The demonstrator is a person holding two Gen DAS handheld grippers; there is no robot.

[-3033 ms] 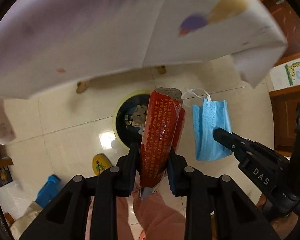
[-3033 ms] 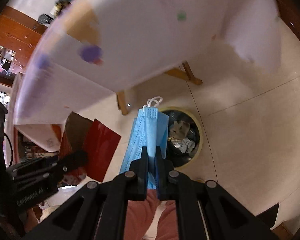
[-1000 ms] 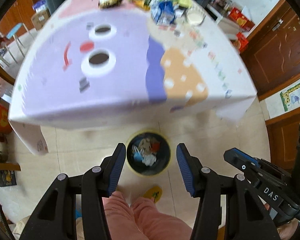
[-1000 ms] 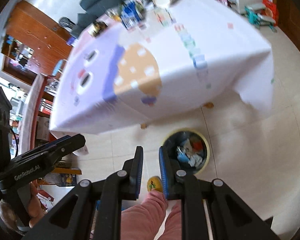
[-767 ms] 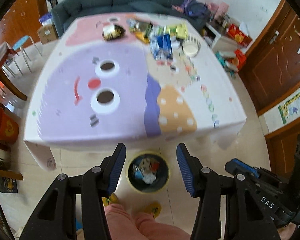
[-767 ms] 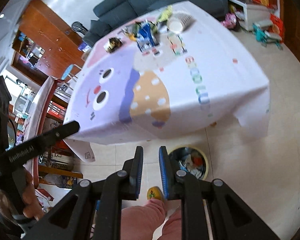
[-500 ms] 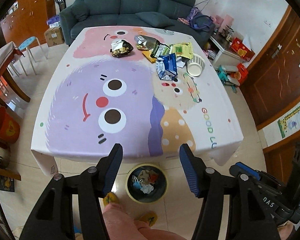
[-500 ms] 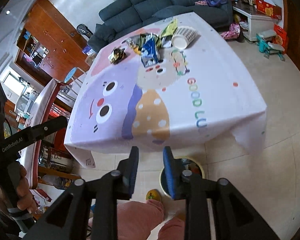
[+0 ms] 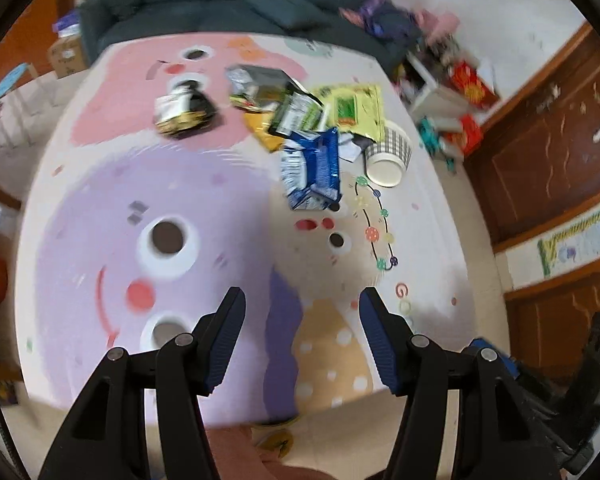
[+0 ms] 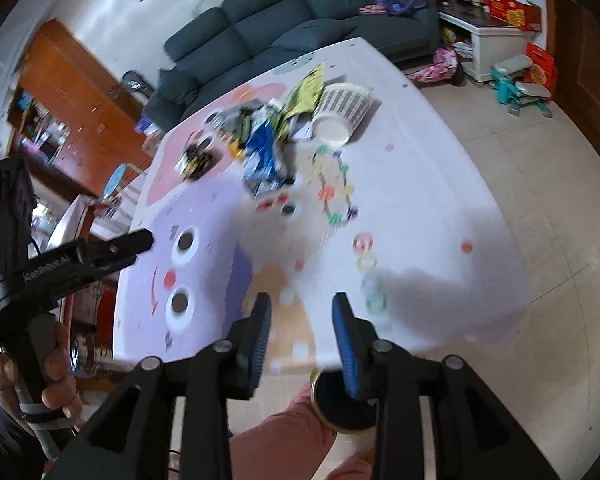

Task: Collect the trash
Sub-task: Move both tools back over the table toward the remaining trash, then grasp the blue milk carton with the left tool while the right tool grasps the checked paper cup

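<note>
Both grippers' jaws apart, empty.

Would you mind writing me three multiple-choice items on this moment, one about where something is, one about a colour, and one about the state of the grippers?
1. Where does the checked paper cup lie?
A. On the table, on its side, at the right end of the wrapper pile
B. On the floor beside the sofa
C. Between the left gripper's fingers

2. What colour is the snack bag nearest the grippers?
A. Red
B. Blue and white
C. Plain black

3. How do the two grippers stand?
A. Both shut on trash
B. Left open, right shut on a mask
C. Both open and holding nothing

Answers: 1 A, the cup's open mouth faces sideways on the tablecloth next to the yellow-green wrapper. 2 B, its foil shows blue with white print. 3 C, the left gripper and the right gripper each show a bare gap between their fingers.
</note>
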